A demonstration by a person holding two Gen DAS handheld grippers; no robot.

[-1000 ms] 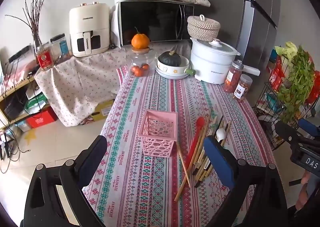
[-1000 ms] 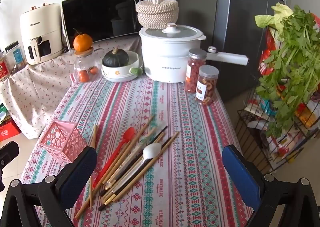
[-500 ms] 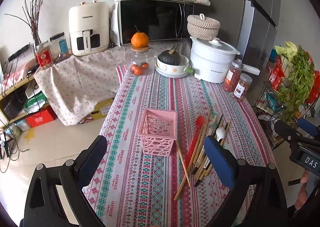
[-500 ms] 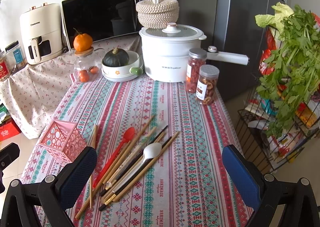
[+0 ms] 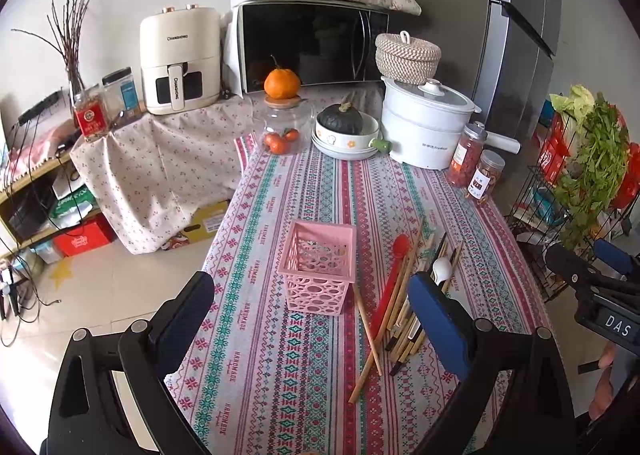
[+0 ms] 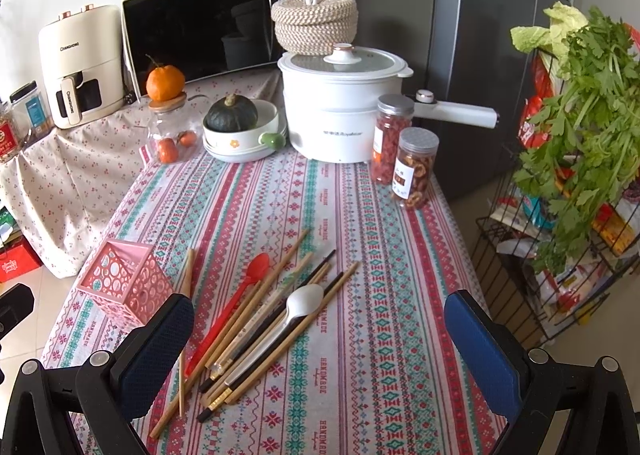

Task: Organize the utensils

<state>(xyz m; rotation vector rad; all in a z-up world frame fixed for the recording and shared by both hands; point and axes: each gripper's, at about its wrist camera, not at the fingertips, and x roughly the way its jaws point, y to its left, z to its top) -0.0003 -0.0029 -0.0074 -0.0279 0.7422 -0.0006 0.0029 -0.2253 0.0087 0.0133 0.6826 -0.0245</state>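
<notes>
Progress: nothing sorted yet, by my reading; the pink basket [image 5: 318, 267] stands upright on the worktop [image 5: 280, 375] and its opening shows no utensil inside.
Left to do: the whole utensil pile [image 6: 264, 315] still lies loose on the striped cloth, so every piece remains to be moved, presumably into the basket.
Pile contents: a red spoon [image 6: 240, 303], a white spoon [image 6: 296, 307], and a fan of wooden and dark chopsticks [image 6: 276, 275] crossing one another; the white spoon rests on top of several sticks.
Pile position: in the left wrist view, just beside the basket at its 3 to 4 o'clock; one stray chopstick [image 5: 366, 329] lies nearest the basket's front corner.
Basket position: in the right wrist view, at 9 o'clock from the pile, close to the worktop's left edge.
Left hand-held gripper [image 5: 316, 317]: jaws spread wide, holding nothing, hanging above the worktop with the basket framed between the blue pads; no contact visible.
Right hand-held gripper [image 6: 316, 339]: likewise spread wide and empty, poised over the near end of the pile, touching none of it as far as the view shows.
Background: pot, jars and bowl at 12 o'clock, well apart from the work.
</notes>
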